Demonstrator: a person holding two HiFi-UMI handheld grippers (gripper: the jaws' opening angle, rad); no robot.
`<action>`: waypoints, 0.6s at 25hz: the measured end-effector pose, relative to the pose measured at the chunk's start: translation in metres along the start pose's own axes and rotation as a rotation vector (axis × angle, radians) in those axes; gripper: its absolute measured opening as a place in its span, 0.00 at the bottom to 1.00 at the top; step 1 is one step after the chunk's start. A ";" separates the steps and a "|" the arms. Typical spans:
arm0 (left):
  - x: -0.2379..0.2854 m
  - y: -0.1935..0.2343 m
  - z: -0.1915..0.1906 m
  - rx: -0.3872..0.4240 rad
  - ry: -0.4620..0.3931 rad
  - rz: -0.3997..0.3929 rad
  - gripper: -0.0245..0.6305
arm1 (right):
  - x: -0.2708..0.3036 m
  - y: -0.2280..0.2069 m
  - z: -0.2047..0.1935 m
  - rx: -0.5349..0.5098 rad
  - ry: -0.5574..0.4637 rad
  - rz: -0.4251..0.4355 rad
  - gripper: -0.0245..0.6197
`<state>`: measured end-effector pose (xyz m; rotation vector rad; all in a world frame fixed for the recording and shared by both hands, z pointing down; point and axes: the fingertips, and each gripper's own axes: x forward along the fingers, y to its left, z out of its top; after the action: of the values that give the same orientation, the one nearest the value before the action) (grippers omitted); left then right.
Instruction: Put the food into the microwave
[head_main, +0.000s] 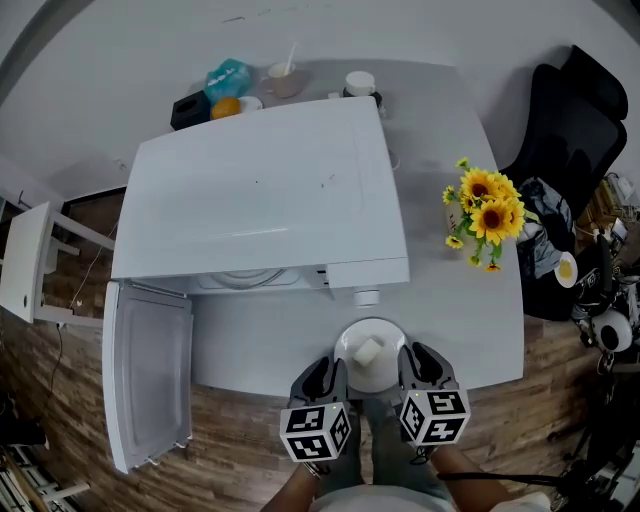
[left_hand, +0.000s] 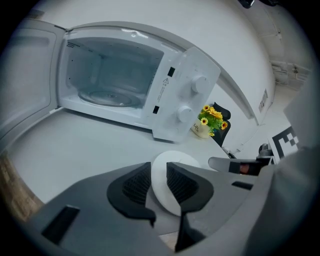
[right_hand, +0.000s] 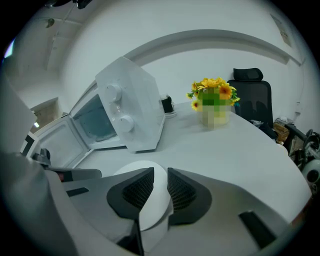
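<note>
Plate (head_main: 382, 372) carrying food (head_main: 368, 350), clamped on both sides.
Left gripper (left_hand: 159, 182) and right gripper (right_hand: 156, 187) each close on opposite rims of the round, level plate. A pale food block sits midway between them. The microwave (head_main: 260, 200) stands ahead, its door (head_main: 150, 372) open ahead-left.

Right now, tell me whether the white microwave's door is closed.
No, the white microwave has its door swung wide open to the left, baring the cavity.
</note>
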<state>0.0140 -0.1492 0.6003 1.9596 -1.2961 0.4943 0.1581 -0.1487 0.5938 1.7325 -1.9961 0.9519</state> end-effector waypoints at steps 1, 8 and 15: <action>0.002 0.001 -0.003 -0.003 0.008 0.003 0.18 | 0.002 -0.002 -0.004 0.004 0.010 -0.004 0.16; 0.014 0.007 -0.014 -0.021 0.040 0.011 0.18 | 0.011 -0.012 -0.020 0.031 0.047 -0.026 0.15; 0.021 0.009 -0.017 -0.042 0.056 0.013 0.18 | 0.017 -0.014 -0.027 0.051 0.083 -0.034 0.15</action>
<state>0.0162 -0.1518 0.6289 1.8908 -1.2745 0.5206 0.1637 -0.1434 0.6283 1.7192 -1.9001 1.0542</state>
